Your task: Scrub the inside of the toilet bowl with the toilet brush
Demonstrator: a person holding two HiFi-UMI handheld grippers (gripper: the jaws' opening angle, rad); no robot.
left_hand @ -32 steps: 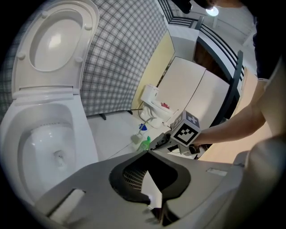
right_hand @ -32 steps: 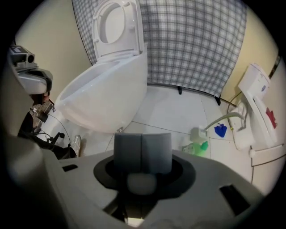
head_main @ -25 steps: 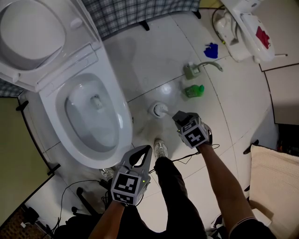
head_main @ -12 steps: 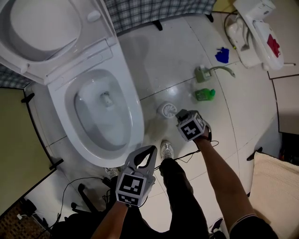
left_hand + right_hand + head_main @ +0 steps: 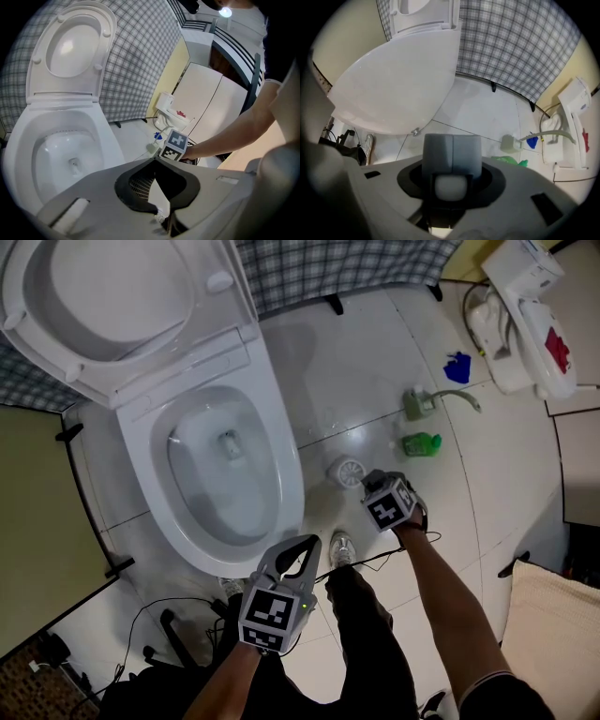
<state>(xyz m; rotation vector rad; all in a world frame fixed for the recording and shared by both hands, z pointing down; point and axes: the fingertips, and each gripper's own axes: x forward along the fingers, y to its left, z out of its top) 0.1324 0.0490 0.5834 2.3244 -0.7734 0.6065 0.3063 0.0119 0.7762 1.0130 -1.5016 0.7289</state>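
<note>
The white toilet (image 5: 281, 474) stands with its lid (image 5: 112, 296) up and its bowl (image 5: 225, 474) bare, water at the bottom. The toilet brush (image 5: 348, 470) sits in its round white holder on the floor tiles, right of the bowl. My right gripper (image 5: 368, 480) is directly over it. In the right gripper view its grey fingers (image 5: 440, 154) meet around the brush's white handle end (image 5: 450, 185). My left gripper (image 5: 305, 542) hangs shut and empty near the bowl's front rim, its jaws meeting at the tip (image 5: 155, 161).
A green bottle (image 5: 422, 443), a pale green sprayer (image 5: 417, 404) and a blue object (image 5: 457, 367) lie on the tiles beyond the brush. A white appliance (image 5: 525, 315) is at upper right, a checked curtain (image 5: 347, 263) behind the toilet, the person's shoe (image 5: 344, 547) and cables (image 5: 169, 615) below.
My right gripper has drawn closer to the brush holder and now sits right over it. The left gripper holds its place. The head view has shifted a little.
</note>
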